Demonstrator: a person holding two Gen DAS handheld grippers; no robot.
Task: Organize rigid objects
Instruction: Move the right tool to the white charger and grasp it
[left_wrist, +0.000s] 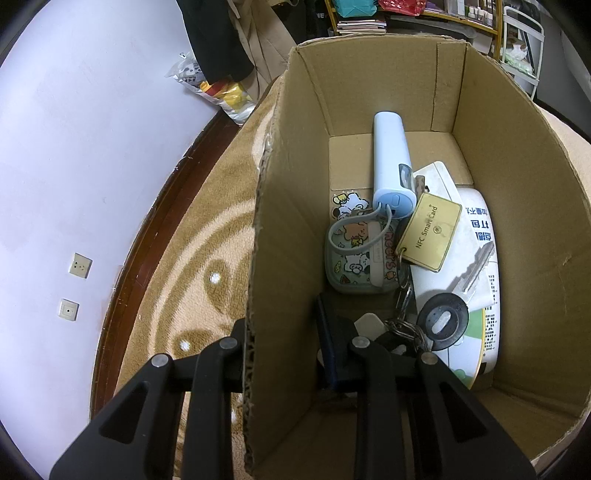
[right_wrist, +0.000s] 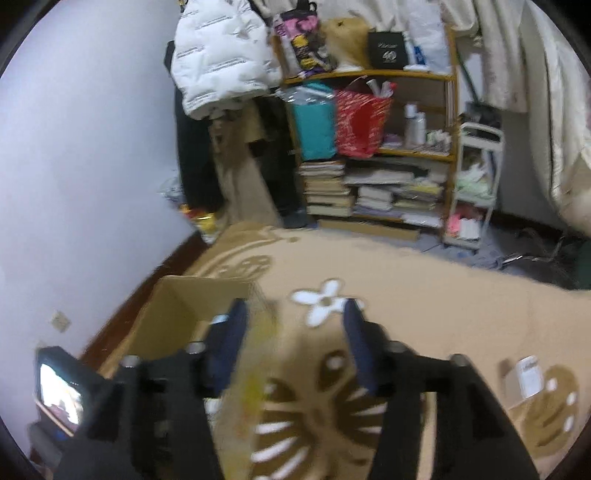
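Observation:
An open cardboard box (left_wrist: 517, 221) stands on a tan patterned carpet. Inside lie a light-blue cylinder (left_wrist: 391, 162), a cartoon-printed case (left_wrist: 354, 254), a gold NFC card (left_wrist: 430, 236), a key with a black head (left_wrist: 443, 321) on a chain, and a white printed pack (left_wrist: 480, 306). My left gripper (left_wrist: 282, 343) straddles the box's left wall, one finger outside and one inside, with the jaws apart. The right wrist view is blurred. There my right gripper (right_wrist: 293, 328) is open over the carpet, nothing between its fingers, with the box (right_wrist: 177, 314) at its left.
A white wall with sockets (left_wrist: 81, 264) and a dark skirting board runs along the left. Ahead stand a bookshelf (right_wrist: 376, 177), hanging clothes and a white cart (right_wrist: 476, 184). A small white box (right_wrist: 528, 376) lies on the carpet at right. At left, a lit screen (right_wrist: 59, 391).

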